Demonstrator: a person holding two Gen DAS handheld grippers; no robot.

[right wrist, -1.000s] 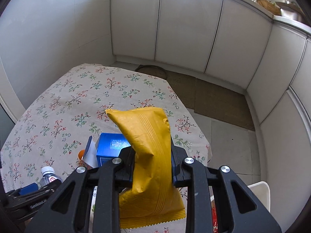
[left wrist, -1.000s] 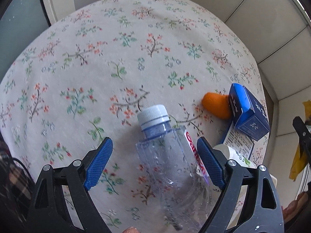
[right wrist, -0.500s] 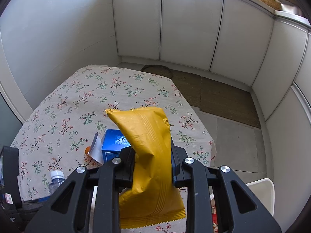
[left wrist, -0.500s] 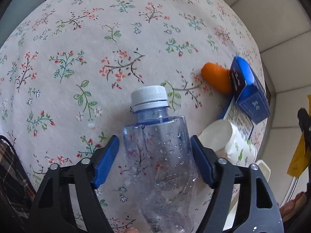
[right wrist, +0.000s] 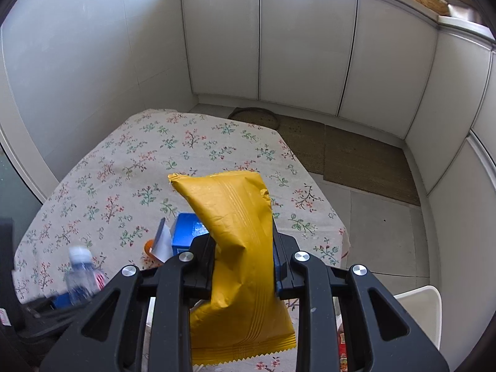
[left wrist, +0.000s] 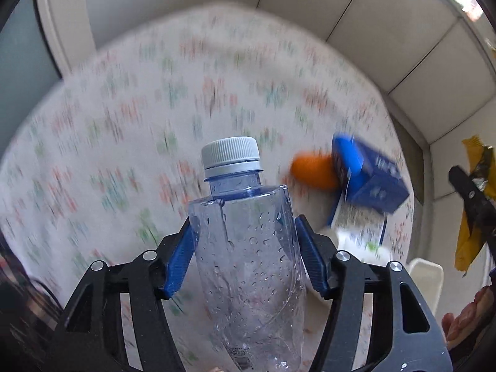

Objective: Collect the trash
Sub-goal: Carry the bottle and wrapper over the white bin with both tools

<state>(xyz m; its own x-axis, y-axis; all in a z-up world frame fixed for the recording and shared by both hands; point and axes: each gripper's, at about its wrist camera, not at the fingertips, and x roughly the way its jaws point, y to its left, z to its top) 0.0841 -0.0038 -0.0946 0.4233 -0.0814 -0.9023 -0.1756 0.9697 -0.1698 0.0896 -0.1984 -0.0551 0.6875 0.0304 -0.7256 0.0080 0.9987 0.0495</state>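
- left wrist view: left gripper [left wrist: 245, 245] now clamped on the clear plastic bottle [left wrist: 248, 248], blue pads pressed against both sides just below the shoulder; a second ago the pads stood wide on either side of it.
- bottle raised off the floral tablecloth [left wrist: 155, 108], white cap [left wrist: 230, 152] pointing away; cloth smeared with motion blur, so lift under way. judged: grasp step done, carry to the bin comes next.
- nothing but droplets visible inside the bottle; looks empty, hence light and easy to crush if squeezed harder.
- left behind on the cloth: blue carton [left wrist: 369, 173] touching an orange piece [left wrist: 313, 170], with a white cup [left wrist: 359, 245] just below them; contents of cup and carton not visible.
- white bin rim [left wrist: 424, 279] beyond the table edge at lower right.
- right wrist view: right gripper [right wrist: 245, 266] closed narrow on the yellow snack bag [right wrist: 238, 241], held above the table edge as before, unchanged over the last second.
- white bin corner [right wrist: 421, 310] at lower right, something red inside it, too cropped to name.
- bottle and left gripper blurred at lower left, confirming the lift.
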